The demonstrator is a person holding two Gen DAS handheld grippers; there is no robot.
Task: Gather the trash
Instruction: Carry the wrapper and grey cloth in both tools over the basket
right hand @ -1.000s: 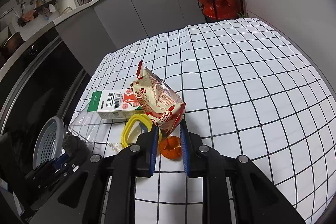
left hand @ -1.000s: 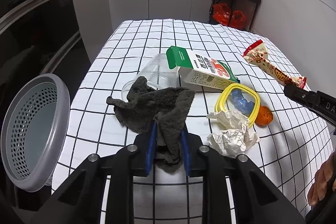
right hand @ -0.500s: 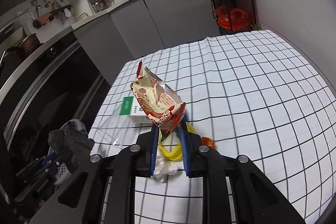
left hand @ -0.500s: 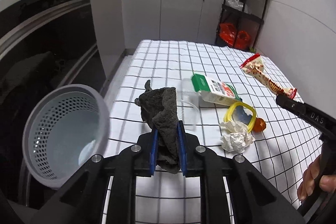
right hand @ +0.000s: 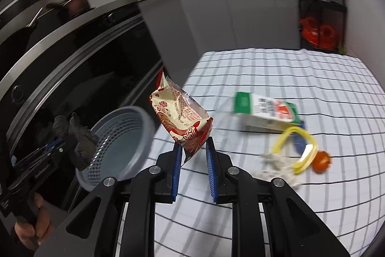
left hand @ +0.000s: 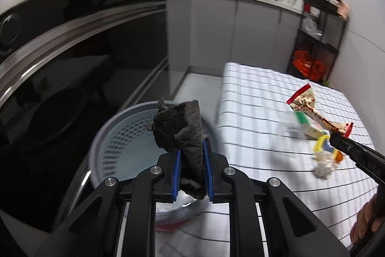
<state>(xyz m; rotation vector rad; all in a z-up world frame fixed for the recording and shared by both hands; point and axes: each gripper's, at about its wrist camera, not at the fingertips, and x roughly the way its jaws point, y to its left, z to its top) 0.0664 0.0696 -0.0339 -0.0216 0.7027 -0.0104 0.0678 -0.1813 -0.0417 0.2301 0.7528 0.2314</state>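
My left gripper is shut on a dark grey cloth and holds it over the grey perforated basket beside the table's left edge. The cloth and basket also show in the right wrist view. My right gripper is shut on the corner of a red and cream snack wrapper, held in the air near the table's left edge, just right of the basket. The wrapper also shows in the left wrist view.
On the checked tablecloth lie a green and white carton, a yellow ring lid, an orange round piece and crumpled paper. A dark oven front stands left of the basket. A black shelf rack stands at the back right.
Both grippers have swung left towards the basket. The cloth was lifted off the table and now hangs over the basket. The wrapper was carried off the pile to the table's left edge.
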